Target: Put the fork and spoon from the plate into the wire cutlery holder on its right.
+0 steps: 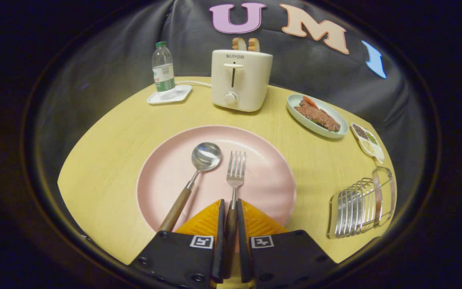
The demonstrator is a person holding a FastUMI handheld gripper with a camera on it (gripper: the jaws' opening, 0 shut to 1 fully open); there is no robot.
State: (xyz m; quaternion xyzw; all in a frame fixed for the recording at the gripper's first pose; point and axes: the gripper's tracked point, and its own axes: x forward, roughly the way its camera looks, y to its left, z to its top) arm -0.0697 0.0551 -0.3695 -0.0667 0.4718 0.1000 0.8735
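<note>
Progress: While both utensils still lay on the pink plate (163,176), nothing had yet reached the wire cutlery holder (359,208), so the task stood at its first step.
Jaws: The gripper (231,216) had its jaws drawn nearly together around the wooden handle of the fork (235,172), both fingers seemingly pressed against it (the tines pointed away, toward the toaster (240,80)).
Fork: It rested on the plate's middle, not visibly lifted.
Spoon: The spoon (199,168) lay just left of the fork, slanted, its handle close beside the left finger but apart from it.
Holder: It stood on the desk (106,160) to the plate's right, near the desk's rim, and looked empty.
Open room: Bare desk lay between plate and holder, a fair lane for carrying.
Edges: The food dish (317,116) and small condiment tray (367,140) sat beyond the holder; a swing too wide could likely knock them.
Left over: Fork, then spoon.
</note>
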